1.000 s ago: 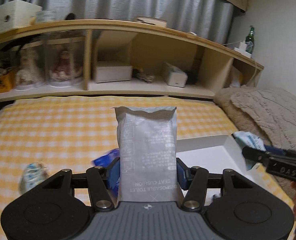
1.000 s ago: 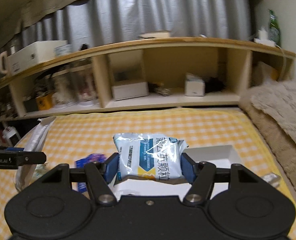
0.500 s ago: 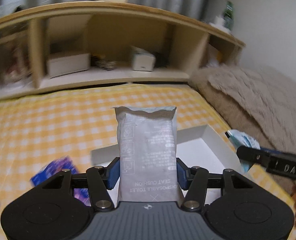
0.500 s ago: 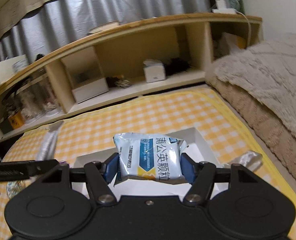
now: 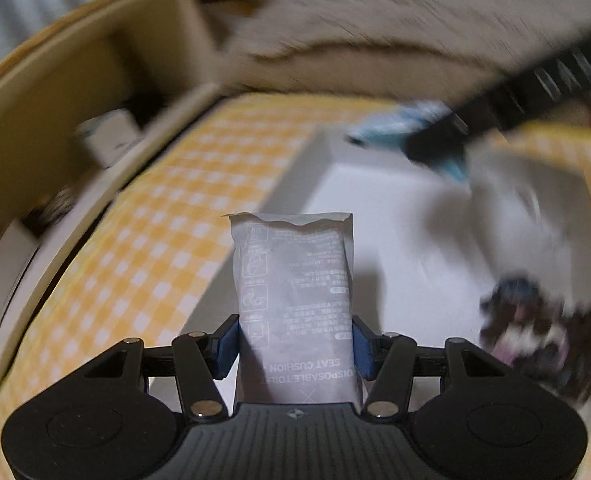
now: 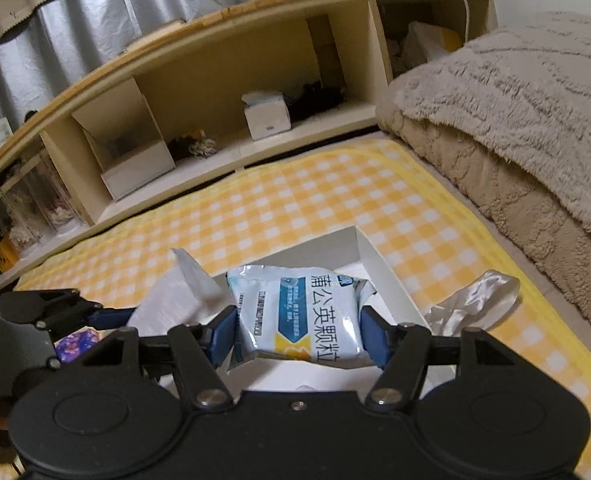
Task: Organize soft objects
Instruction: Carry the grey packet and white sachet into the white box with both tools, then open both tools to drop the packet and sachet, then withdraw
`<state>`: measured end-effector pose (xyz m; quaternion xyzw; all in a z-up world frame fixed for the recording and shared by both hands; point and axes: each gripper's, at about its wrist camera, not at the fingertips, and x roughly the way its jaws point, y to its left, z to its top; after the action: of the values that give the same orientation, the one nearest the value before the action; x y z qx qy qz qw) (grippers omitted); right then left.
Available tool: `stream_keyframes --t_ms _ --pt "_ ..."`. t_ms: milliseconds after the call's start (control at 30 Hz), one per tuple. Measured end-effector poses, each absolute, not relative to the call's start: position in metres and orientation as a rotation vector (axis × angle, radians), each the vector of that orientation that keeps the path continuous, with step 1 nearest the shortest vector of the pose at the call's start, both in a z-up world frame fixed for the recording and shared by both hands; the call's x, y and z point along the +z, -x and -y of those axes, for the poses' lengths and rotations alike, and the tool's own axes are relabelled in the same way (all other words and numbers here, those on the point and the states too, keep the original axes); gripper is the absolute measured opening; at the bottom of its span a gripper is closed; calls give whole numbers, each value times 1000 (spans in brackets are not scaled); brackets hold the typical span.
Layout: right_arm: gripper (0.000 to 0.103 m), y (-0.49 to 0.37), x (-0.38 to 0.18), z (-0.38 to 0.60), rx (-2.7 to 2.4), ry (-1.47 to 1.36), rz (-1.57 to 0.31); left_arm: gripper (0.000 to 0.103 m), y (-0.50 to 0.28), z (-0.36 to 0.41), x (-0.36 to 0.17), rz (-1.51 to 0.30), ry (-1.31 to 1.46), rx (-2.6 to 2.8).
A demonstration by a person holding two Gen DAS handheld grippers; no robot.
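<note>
Over the yellow checked bed cover (image 6: 335, 200), I have both packs above the white box (image 6: 379, 264), left gripper (image 5: 295, 344) jaws clamped on the toilet seat cushion pack (image 5: 295, 280), right gripper (image 6: 299, 332) jaws on the granule sachet (image 6: 307, 312); neither released, the crinkled clear wrapper (image 6: 475, 300) and what looks like a purple packet (image 6: 77, 342) remaining outside.

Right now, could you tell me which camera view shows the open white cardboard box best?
The right wrist view: the open white cardboard box is sharp, its far corner and right wall clear on the yellow checked cloth. The left wrist view shows more of its floor, but smeared by motion blur.
</note>
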<state>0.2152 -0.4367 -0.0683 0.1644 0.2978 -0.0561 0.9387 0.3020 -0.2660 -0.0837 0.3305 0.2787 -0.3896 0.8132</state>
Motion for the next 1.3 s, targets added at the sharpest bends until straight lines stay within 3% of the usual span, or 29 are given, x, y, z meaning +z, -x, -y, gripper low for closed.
stream_keyframes --t_ms 233,400,600,667,1300 --pt "66 -247 -83 440 -118 -254 -642 57 -318 273 -114 -614 -1048 -976" --pt "66 -279 -93 434 -95 -139 -679 63 -338 269 -118 -610 -1123 -1009" --pt "71 -310 -116 418 -33 -1 -741 79 -356 261 -116 -628 -1045 -1019" --pt "92 -310 -121 418 -43 2 -740 86 -356 258 -116 -643 -1003 -1029" --pt "92 -268 -80 416 -72 -86 -720 89 -318 234 -72 -624 -818 -947"
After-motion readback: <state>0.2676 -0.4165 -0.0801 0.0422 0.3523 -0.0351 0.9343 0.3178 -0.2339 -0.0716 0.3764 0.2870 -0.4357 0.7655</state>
